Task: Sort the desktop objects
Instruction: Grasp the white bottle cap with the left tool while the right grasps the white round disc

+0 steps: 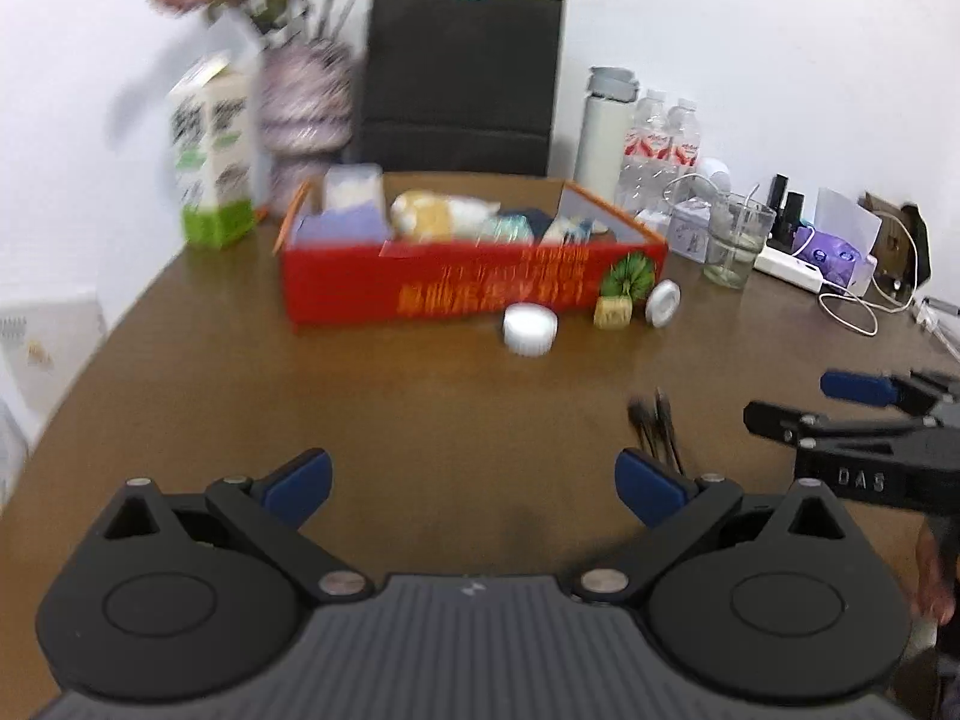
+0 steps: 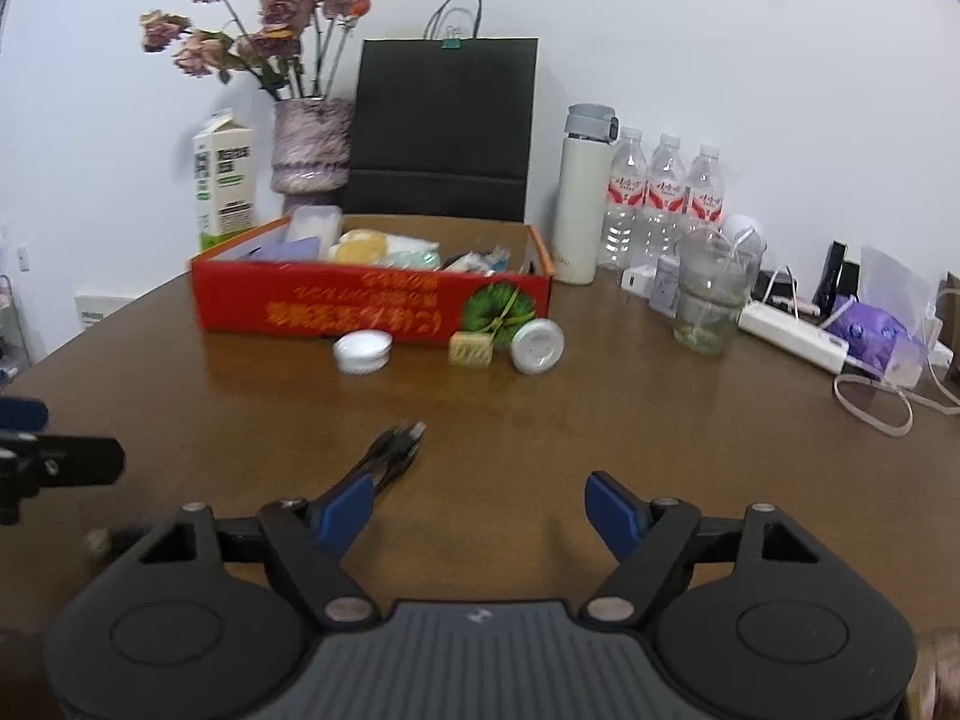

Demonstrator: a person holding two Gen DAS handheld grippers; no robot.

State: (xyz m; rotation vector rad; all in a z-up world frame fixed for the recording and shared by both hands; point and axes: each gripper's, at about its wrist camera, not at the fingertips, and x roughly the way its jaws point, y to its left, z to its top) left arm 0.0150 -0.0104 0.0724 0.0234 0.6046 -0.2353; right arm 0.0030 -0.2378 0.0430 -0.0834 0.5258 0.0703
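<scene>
A red cardboard box (image 1: 420, 291) (image 2: 336, 306) holding several packets stands mid-table. In front of it lie a white jar lid (image 1: 529, 329) (image 2: 362, 351), a small tan block (image 1: 613, 311) (image 2: 471, 350) and a white round tin on its side (image 1: 663, 302) (image 2: 537, 345). A bundle of black cable (image 1: 654, 426) (image 2: 393, 450) lies on the brown table, close to the right gripper's left finger. My left gripper (image 1: 474, 483) is open and empty above the table. My right gripper (image 2: 480, 510) is open and empty; it also shows in the left wrist view (image 1: 804, 405).
At the back stand a milk carton (image 2: 223, 177), a vase of dried roses (image 2: 309, 147), a black paper bag (image 2: 444, 126), a white flask (image 2: 583, 195) and water bottles (image 2: 663, 198). A glass (image 2: 711, 294), a power strip (image 2: 792, 330) and white cables (image 2: 876, 405) crowd the right side.
</scene>
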